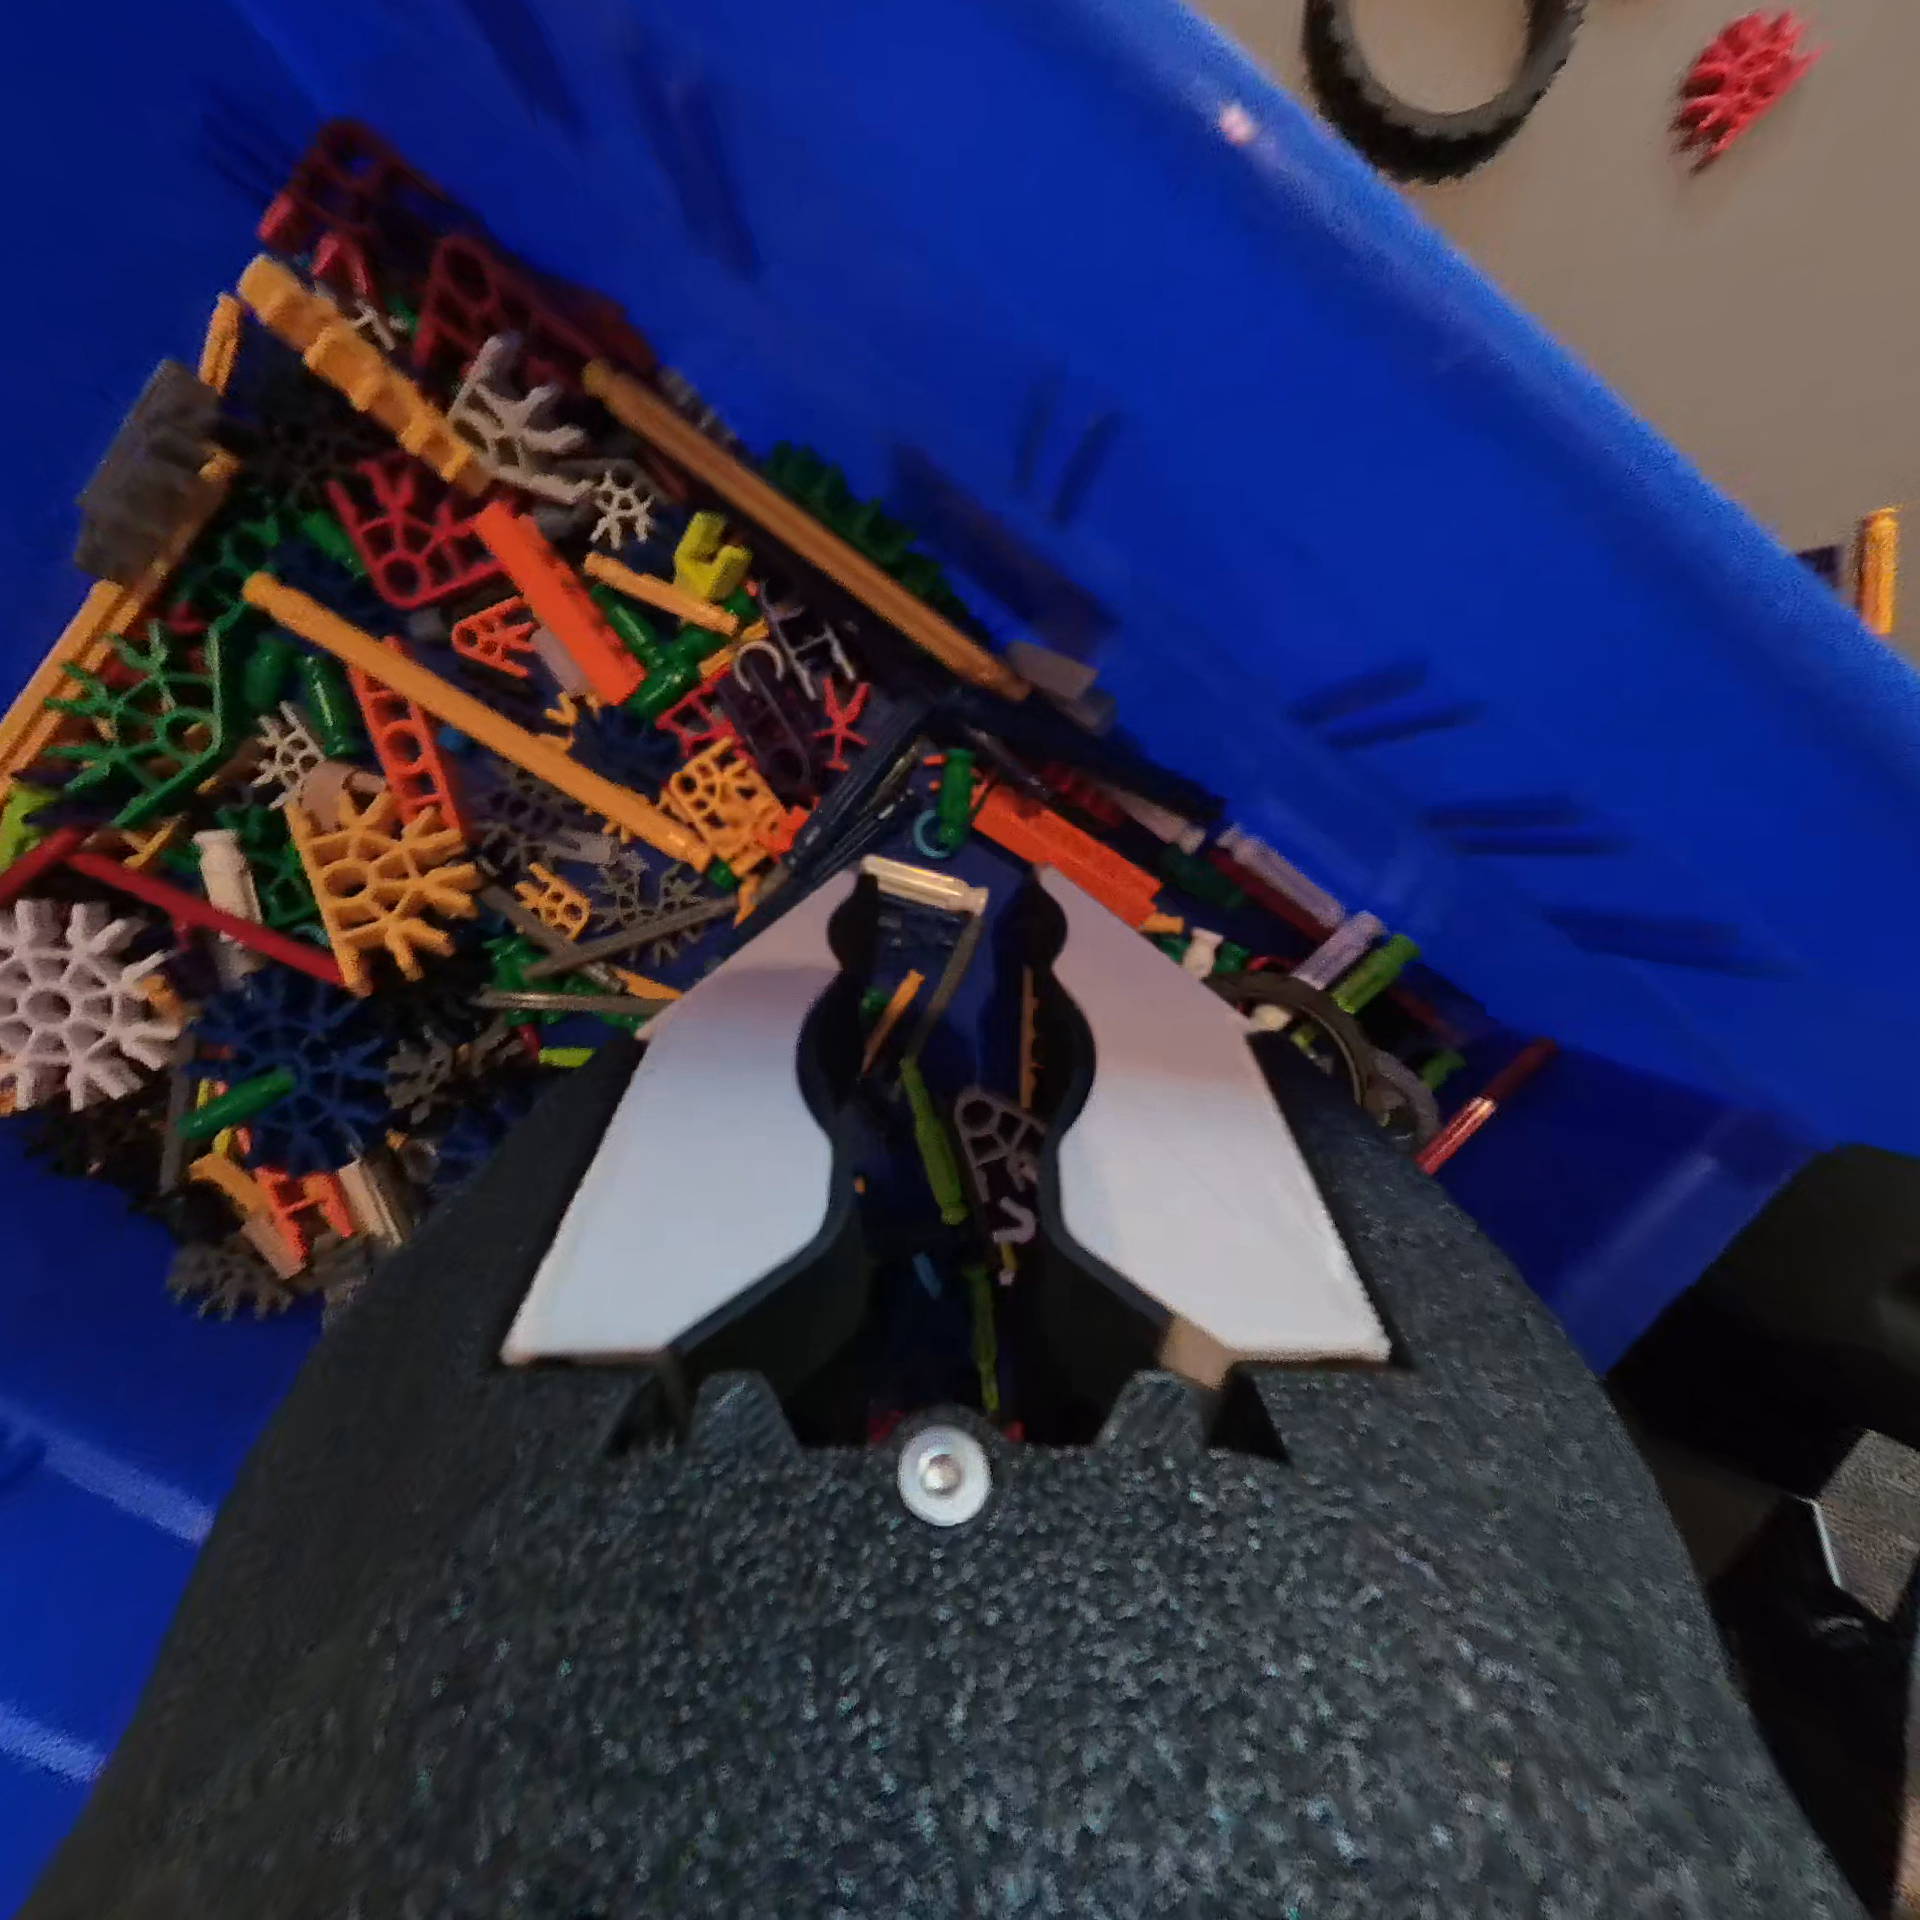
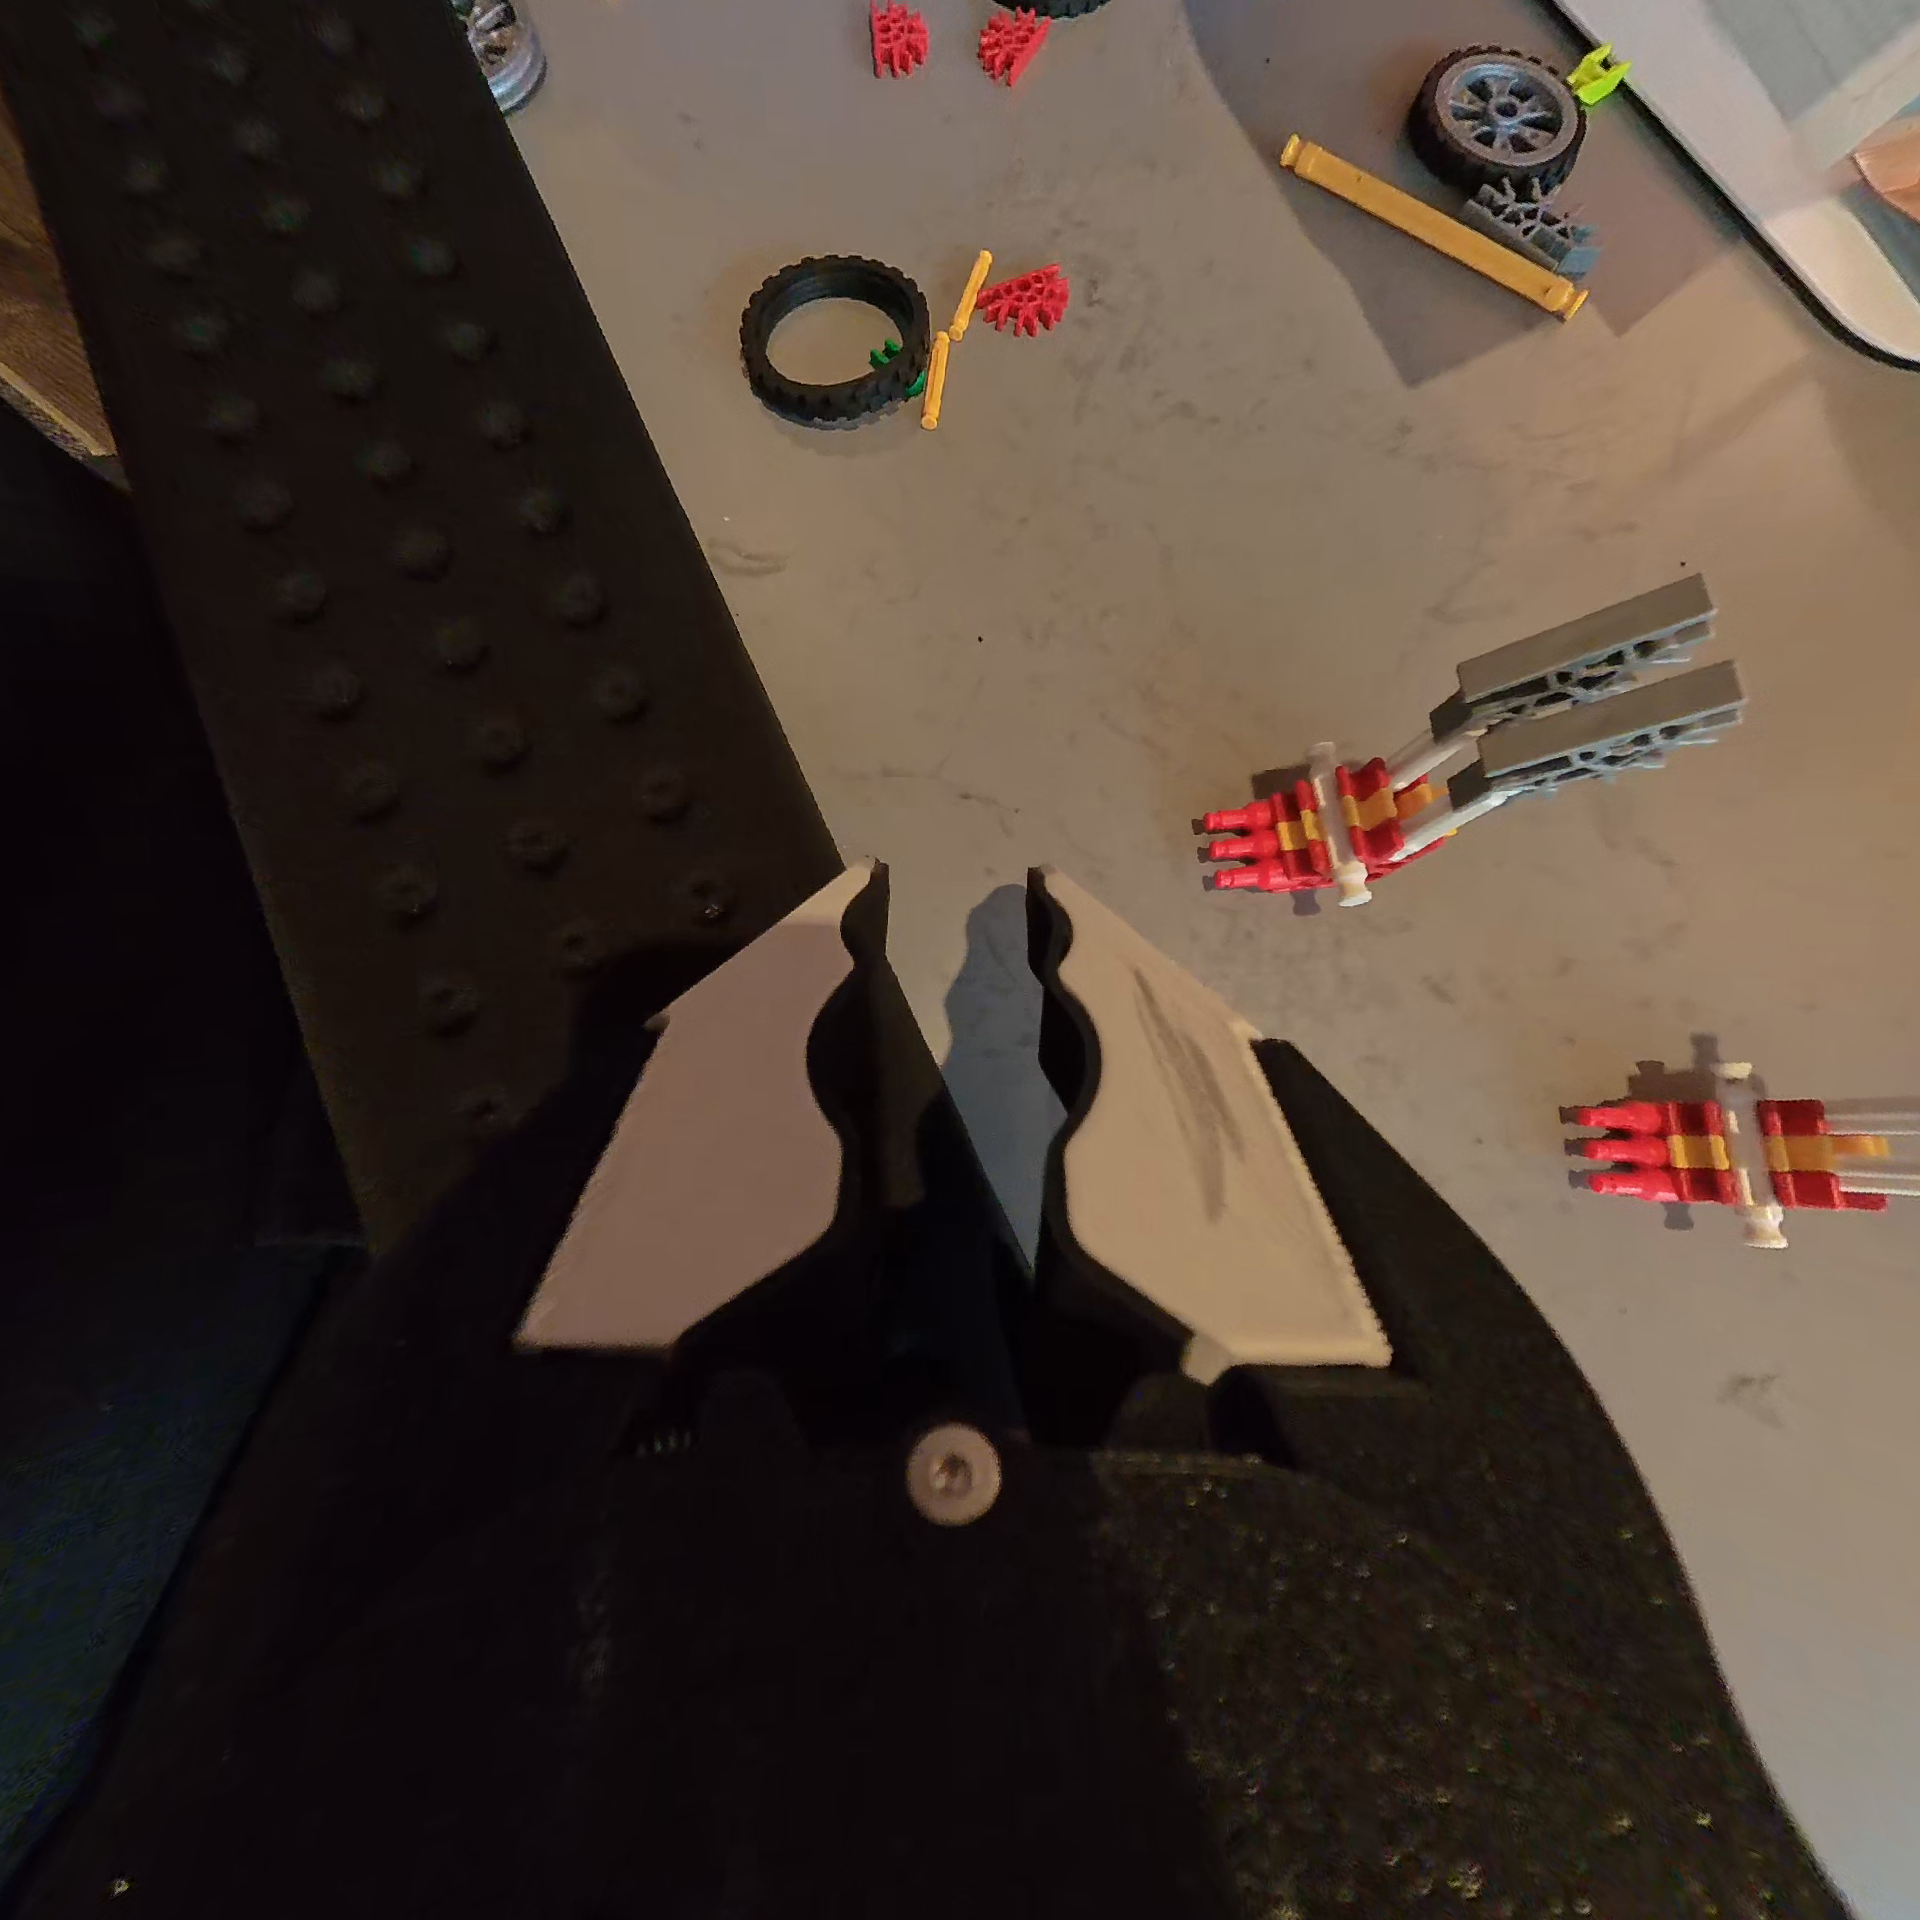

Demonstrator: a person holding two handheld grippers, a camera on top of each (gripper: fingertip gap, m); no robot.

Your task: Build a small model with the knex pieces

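Left wrist view: the left gripper (image 1: 940,883) reaches into a blue plastic bin (image 1: 1299,520) of mixed colourful plastic construction pieces (image 1: 436,727), jaws narrowly parted around a small clear rod (image 1: 928,886); whether it grips is unclear. The right gripper (image 2: 956,883) hovers slightly open and empty above a grey marbled bench (image 2: 1039,623), near a red-and-grey rod assembly (image 2: 1455,769).

I worked over a pale grey, marble-veined tabletop (image 2: 1143,582). A black studded mat (image 2: 395,499) lay along its left edge, and dim carpet (image 2: 62,1558) showed beyond the mat.
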